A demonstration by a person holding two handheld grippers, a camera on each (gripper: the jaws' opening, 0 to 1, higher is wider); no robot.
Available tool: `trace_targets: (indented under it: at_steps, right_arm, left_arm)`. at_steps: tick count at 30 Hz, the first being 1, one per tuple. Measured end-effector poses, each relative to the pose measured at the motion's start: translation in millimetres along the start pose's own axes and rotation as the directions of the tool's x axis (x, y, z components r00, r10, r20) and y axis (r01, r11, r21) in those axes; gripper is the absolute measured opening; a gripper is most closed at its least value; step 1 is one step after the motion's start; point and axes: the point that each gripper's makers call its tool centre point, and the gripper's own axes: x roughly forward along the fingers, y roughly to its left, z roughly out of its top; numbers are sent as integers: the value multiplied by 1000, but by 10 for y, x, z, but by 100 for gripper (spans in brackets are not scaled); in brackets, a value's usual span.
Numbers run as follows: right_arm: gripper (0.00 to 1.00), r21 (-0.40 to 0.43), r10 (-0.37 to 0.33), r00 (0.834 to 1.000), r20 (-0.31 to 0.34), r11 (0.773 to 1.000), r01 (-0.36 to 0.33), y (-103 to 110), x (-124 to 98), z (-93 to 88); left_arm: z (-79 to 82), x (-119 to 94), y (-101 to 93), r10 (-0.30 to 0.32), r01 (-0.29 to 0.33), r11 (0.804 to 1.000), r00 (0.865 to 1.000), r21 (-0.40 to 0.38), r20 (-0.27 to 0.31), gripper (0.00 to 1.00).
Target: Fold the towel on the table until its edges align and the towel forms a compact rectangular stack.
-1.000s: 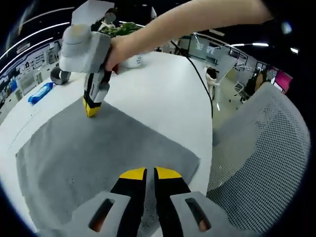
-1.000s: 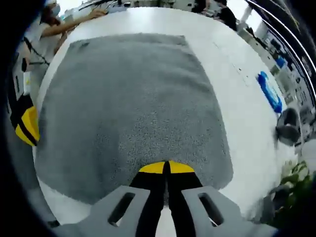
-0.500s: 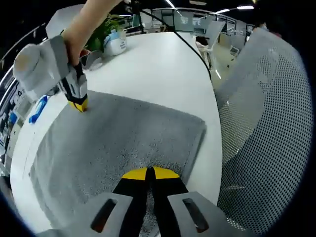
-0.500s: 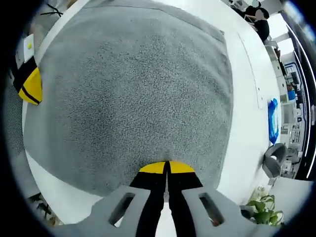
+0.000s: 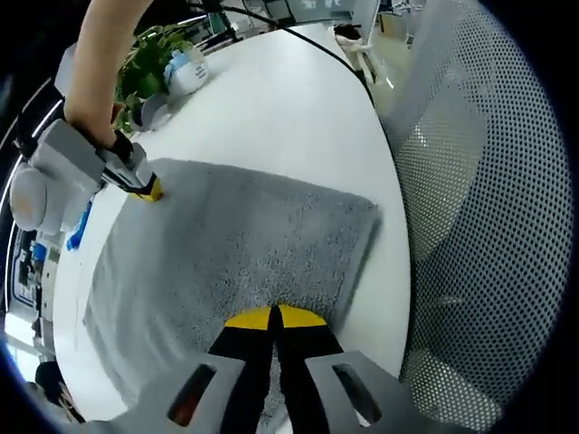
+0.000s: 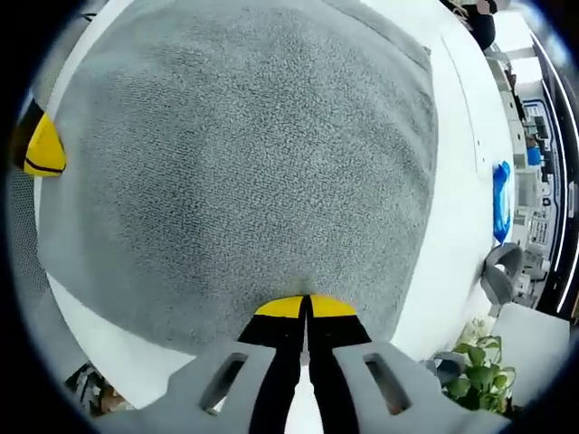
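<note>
Bare table (image 5: 298, 108) beyond towel (image 5: 226, 253); chair (image 5: 479, 208) alongside.

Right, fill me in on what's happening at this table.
A person is working a grey towel on a white table with two handheld grippers. The left gripper is shut on one corner of the towel near the table edge, beside a mesh chair. The right gripper is shut on the neighbouring corner. The towel lies spread, one layer, no fold made yet. A potted plant and a blue item sit off to the side.

Nubby grey cloth towel (image 6: 244, 154), smooth table (image 5: 298, 117)
</note>
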Motion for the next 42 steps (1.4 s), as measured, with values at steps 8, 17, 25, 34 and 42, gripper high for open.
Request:
trace_targets:
  at_steps: [8, 17, 25, 34, 42]
  right_arm:
    - [0, 29, -5, 1000, 1, 1000, 5, 99, -15, -67]
    - [0, 165, 29, 999, 41, 986, -36, 193, -60, -124]
    - [0, 203, 13, 998, 63, 979, -25, 365, -105, -155]
    - [0, 278, 29, 993, 110, 959, -59, 555, -167, -185]
    - [0, 284, -16, 988, 156, 959, -29, 719, -233, -185]
  left_arm:
    - [-117, -40, 33, 39, -36, 998, 997, 52, -67, 1]
    - [-253, -90, 79, 87, -70, 991, 984, 111, -154, 1]
    - [-423, -135, 126, 107, -99, 994, 969, 46, -221, 1]
    - [-565, -188, 181, 126, -120, 992, 956, 39, -263, 1]
    - [-673, -223, 226, 108, -122, 992, 955, -32, -276, 1]
